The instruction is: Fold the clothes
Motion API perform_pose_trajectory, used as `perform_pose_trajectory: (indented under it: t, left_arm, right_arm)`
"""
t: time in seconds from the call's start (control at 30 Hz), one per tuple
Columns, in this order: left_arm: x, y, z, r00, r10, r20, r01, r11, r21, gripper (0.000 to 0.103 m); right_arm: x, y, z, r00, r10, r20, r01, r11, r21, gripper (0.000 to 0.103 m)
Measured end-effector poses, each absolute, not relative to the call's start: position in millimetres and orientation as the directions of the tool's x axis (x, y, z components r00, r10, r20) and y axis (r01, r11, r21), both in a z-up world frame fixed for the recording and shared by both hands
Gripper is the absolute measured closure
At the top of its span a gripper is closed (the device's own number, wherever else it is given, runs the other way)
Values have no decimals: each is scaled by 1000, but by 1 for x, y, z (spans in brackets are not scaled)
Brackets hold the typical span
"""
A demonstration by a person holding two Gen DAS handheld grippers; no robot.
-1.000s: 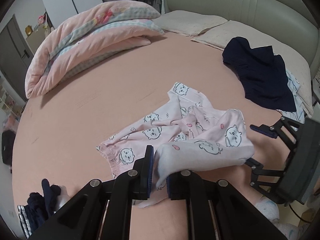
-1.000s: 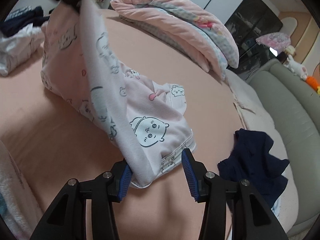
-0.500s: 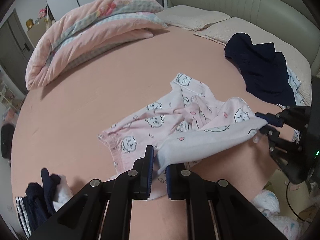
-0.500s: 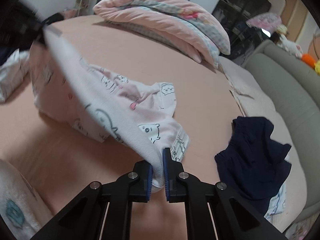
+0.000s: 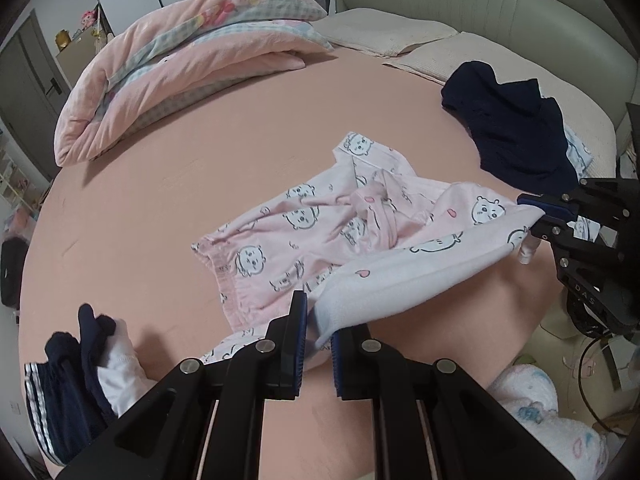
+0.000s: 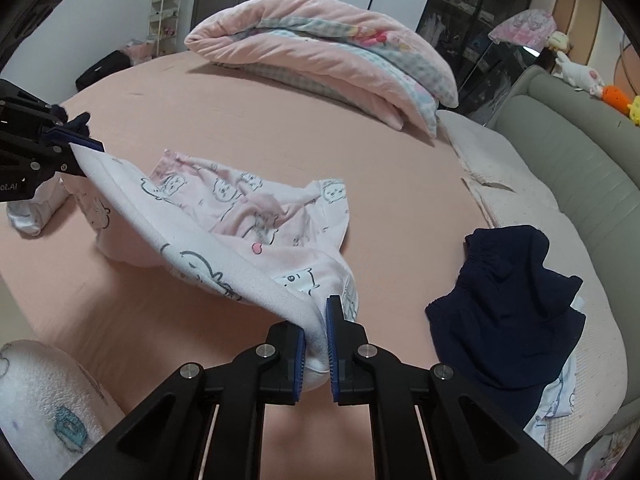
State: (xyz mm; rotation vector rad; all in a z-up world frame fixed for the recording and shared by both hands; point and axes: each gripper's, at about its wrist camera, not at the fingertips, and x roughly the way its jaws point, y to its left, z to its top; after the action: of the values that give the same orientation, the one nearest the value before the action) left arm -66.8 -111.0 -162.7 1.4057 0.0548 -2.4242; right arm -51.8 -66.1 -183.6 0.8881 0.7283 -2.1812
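Note:
Pale pink pyjama trousers (image 5: pixel 312 224) printed with little cartoon faces lie crumpled on the pink bed (image 5: pixel 160 184). One edge of them is lifted and stretched taut between both grippers. My left gripper (image 5: pixel 318 320) is shut on one corner of that edge. My right gripper (image 6: pixel 316 340) is shut on the other corner, and it shows at the right of the left wrist view too, as the right gripper (image 5: pixel 536 216). In the right wrist view the trousers (image 6: pixel 248 208) run leftward up to the left gripper (image 6: pixel 76 148).
A folded pink quilt (image 5: pixel 188 60) lies at the far side of the bed. A dark navy garment (image 5: pixel 512 132) sits to the right near the pillows (image 5: pixel 384 32). Another navy and white bundle (image 5: pixel 80 364) lies at the near left. A fluffy white cloth (image 6: pixel 40 400) hangs off the bed's near edge.
My right gripper has shut on the trouser corner that sat between its open fingers, then risen. The two grippers have drawn apart, pulling the edge straight and taut.

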Motion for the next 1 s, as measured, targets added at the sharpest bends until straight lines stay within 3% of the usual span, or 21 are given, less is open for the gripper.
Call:
perform_pose_trajectory:
  t: [0.77, 1.0]
  left_arm:
    - [6, -110, -241, -356, -137, -925, 417, -908, -26, 94]
    - [20, -105, -242, -382, -94, -920, 433, -897, -88, 94]
  right_arm:
    - [-20, -65, -226, -403, -272, -874, 820, -532, -213, 96]
    - [-16, -62, -243, -381, -210, -901, 830, -507, -233, 96]
